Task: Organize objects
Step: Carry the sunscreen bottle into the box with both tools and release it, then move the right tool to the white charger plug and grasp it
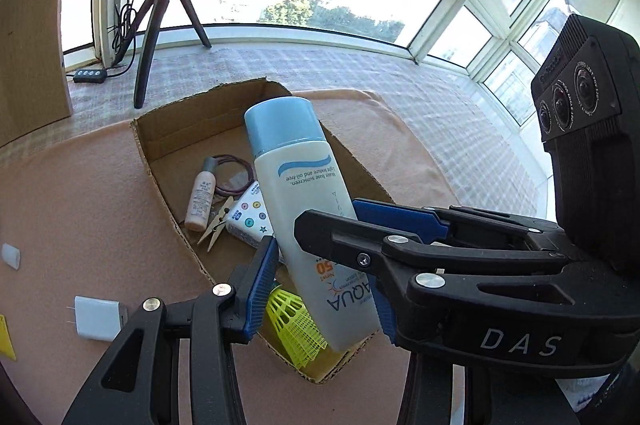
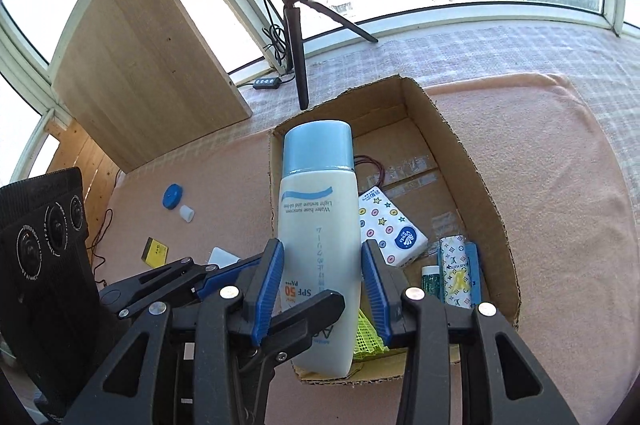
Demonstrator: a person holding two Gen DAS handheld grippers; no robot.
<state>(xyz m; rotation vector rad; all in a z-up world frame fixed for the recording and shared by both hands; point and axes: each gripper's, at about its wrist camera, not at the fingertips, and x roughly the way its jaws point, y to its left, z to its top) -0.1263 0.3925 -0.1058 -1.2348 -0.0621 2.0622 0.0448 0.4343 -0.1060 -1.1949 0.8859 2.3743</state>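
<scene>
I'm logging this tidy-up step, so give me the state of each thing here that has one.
sunscreen bottle: capped, held tilted above the box
cardboard box: open on top, partly filled
left tongs: shut on the bottle
right tongs: pads at the bottle's sides, grip unclear
blue lid: loose on the cloth, off any container
</scene>
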